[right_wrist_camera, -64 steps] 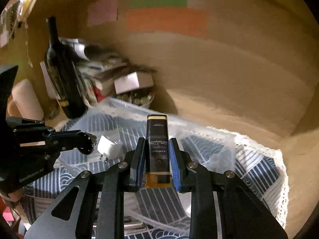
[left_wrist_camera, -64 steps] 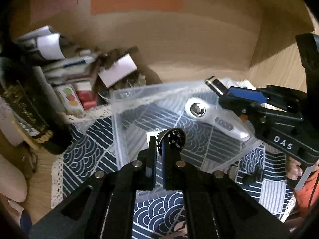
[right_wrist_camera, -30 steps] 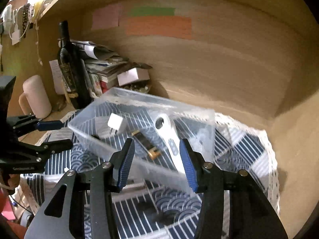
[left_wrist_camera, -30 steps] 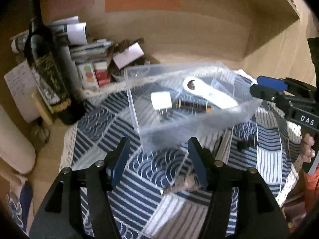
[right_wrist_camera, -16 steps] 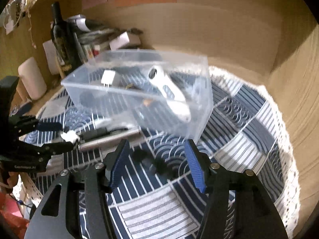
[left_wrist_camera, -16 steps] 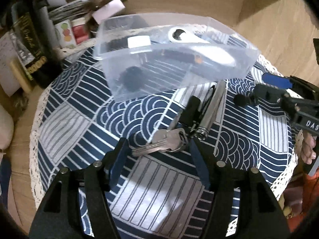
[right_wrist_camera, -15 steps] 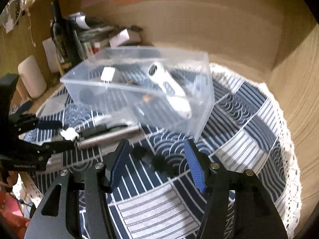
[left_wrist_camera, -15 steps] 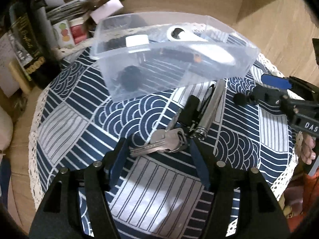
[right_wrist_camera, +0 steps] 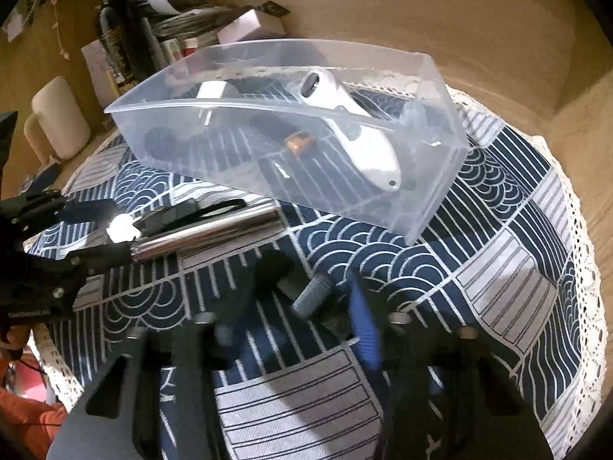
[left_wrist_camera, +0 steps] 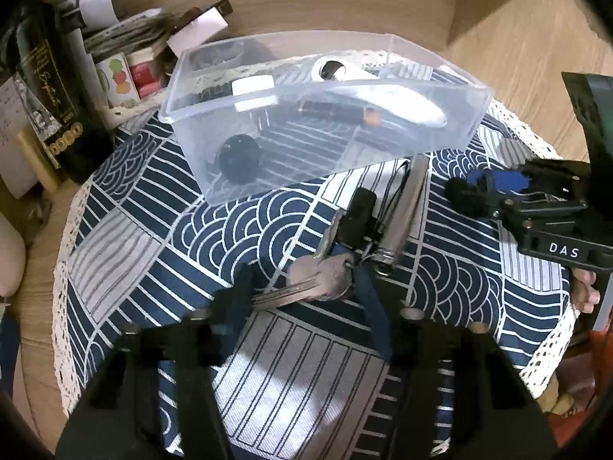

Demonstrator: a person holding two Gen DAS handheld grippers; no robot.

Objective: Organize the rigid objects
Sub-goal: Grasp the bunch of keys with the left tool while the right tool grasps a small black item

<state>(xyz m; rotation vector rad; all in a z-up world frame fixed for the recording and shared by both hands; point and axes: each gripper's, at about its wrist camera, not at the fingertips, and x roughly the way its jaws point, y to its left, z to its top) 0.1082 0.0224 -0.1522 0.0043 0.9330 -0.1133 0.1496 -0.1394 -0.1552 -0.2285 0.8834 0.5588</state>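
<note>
A clear plastic bin (left_wrist_camera: 475, 115) (right_wrist_camera: 440, 191) stands on the patterned cloth and holds a white remote (left_wrist_camera: 383, 94) (right_wrist_camera: 360, 134), a white plug (left_wrist_camera: 253, 86), a dark tube with a gold end (left_wrist_camera: 337, 109) and a black round piece (left_wrist_camera: 239, 157). A bunch of keys (left_wrist_camera: 322, 278) with a black fob and a metal cylinder (left_wrist_camera: 406, 211) (right_wrist_camera: 207, 234) lie in front of the bin. My left gripper (left_wrist_camera: 302, 295) is open, with its fingers on either side of the keys. My right gripper (right_wrist_camera: 302, 306) is open around a small dark piece (right_wrist_camera: 312, 293) on the cloth.
A dark wine bottle (left_wrist_camera: 42, 88) (right_wrist_camera: 115, 34), stacked papers and small boxes (left_wrist_camera: 130, 73) stand at the back left. A white cylinder (right_wrist_camera: 57, 115) stands left of the cloth. Wooden walls close the back and right. The cloth's lace edge (right_wrist_camera: 590, 268) curves round on the right.
Both grippers let go of their objects into the bin, opened and drew back. They have since come down low over the cloth, the left onto the keys and the right onto the small dark piece.
</note>
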